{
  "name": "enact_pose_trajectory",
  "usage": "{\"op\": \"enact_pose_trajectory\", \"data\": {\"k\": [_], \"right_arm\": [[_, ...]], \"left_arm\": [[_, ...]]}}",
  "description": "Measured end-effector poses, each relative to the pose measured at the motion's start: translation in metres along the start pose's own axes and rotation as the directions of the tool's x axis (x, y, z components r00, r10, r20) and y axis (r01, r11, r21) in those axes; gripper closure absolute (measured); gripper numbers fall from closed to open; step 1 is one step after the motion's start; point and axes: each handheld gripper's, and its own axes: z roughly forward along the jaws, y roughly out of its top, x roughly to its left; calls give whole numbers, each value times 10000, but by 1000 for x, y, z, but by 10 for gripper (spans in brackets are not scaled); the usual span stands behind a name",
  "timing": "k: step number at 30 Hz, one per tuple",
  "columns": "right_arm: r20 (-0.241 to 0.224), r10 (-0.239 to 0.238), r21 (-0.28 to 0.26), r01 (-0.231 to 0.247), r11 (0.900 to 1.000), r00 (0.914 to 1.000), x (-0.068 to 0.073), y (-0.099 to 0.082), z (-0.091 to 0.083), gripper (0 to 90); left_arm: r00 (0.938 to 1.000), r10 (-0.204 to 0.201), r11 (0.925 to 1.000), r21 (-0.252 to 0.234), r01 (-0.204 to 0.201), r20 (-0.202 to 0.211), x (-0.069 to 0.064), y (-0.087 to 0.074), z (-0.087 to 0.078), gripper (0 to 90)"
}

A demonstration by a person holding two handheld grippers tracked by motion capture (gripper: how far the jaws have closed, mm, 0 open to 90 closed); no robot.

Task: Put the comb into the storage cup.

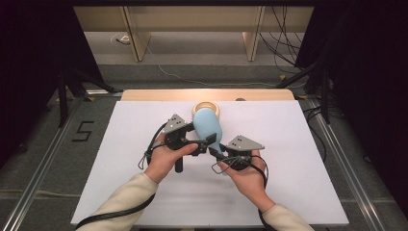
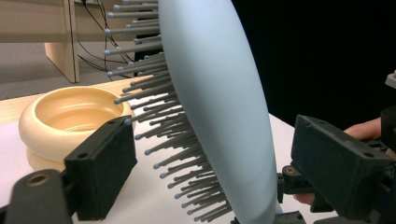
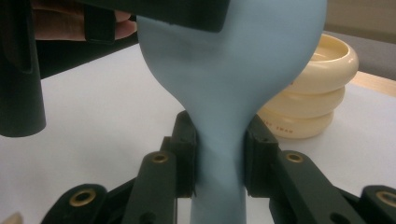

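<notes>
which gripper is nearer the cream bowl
Left. The left gripper straddles the hairbrush head just short of the cream bowl; the right gripper clamps the handle, farther back.

smooth matt plastic hairbrush – glossy cream bowl, matt white table

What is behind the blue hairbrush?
Behind the hairbrush stands a cream ribbed bowl on the white table. The brush covers part of the bowl, so that part of its inside stays hidden.
</notes>
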Motion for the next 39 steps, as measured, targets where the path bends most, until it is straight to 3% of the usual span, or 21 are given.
{"op": "enact_pose_trajectory", "data": {"k": [13,24,39], "right_arm": [[15,-49,-33,49,10000,10000,1,-1,0,707],[38,-59,-94,60,9999,10000,1,-1,0,707],[13,-86,-165,86,9998,10000,-1,-1,1,704]], "left_arm": [[10000,-80,9996,-257,81,50,1,5,0,172],[9996,-248,9983,-518,254,127,1,5,0,333],[9918,-774,9927,-846,862,1018,-1,6,-2,476]]}}
